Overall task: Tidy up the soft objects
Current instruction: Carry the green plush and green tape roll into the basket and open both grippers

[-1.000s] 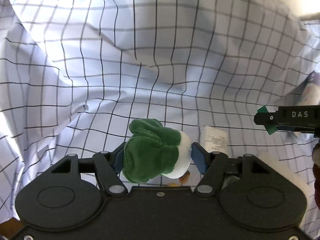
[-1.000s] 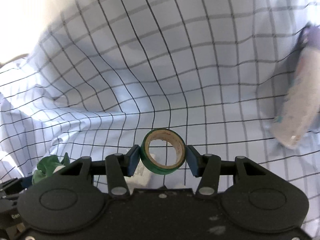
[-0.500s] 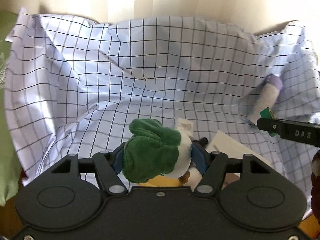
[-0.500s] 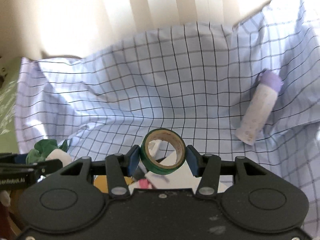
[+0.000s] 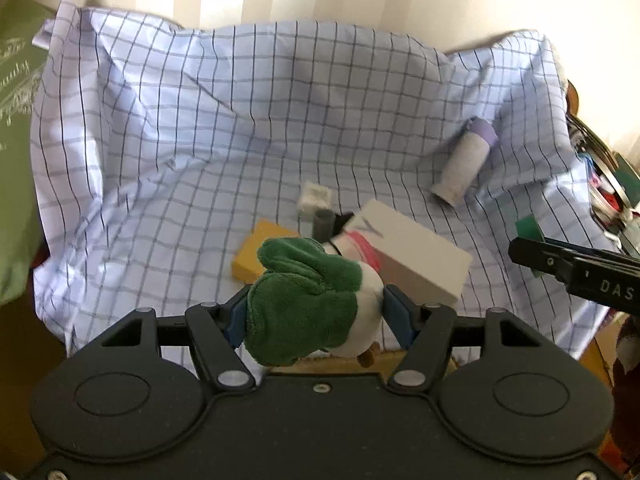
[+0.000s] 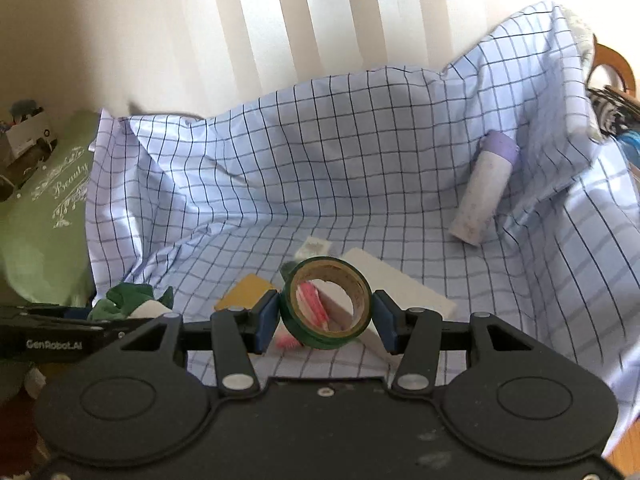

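Observation:
My left gripper (image 5: 314,316) is shut on a green and white plush toy (image 5: 304,304) and holds it above the near edge of a checked cloth (image 5: 240,120). The plush also shows at the left of the right wrist view (image 6: 128,304). My right gripper (image 6: 326,320) is shut on a green roll of tape (image 6: 326,304), held up over the cloth (image 6: 320,152). The right gripper also shows at the right edge of the left wrist view (image 5: 576,272).
On the cloth lie a white box (image 5: 416,252), a yellow block (image 5: 260,252), a small white cube (image 5: 314,198), a dark grey cylinder (image 5: 323,222) and a white tube with a purple cap (image 5: 466,162). A green cushion (image 6: 44,216) lies left. Clutter stands at the right edge (image 5: 604,184).
Both grippers have pulled back and up from the cloth, each with its object still held. The box, yellow block and tube have come into view.

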`<act>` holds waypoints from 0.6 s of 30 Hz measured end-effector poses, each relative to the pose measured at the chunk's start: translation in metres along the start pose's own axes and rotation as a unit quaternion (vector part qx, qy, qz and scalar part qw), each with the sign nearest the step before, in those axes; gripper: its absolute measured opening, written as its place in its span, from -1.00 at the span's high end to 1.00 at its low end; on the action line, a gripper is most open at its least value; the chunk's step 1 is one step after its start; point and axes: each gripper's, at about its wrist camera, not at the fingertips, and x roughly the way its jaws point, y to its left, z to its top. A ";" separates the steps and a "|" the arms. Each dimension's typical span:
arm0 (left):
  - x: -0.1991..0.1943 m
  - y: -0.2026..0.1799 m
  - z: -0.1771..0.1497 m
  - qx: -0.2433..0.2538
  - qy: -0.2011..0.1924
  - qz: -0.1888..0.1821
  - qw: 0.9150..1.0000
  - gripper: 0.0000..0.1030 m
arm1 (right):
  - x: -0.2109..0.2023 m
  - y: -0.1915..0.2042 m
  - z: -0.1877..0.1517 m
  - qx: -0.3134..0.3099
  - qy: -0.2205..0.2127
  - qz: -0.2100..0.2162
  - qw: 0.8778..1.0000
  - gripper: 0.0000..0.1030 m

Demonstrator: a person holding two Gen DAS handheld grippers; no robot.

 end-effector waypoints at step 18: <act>0.037 -0.036 -0.069 0.013 0.113 -0.064 0.991 -0.22 | -0.026 -0.031 -0.100 0.037 0.089 -0.057 0.994 0.03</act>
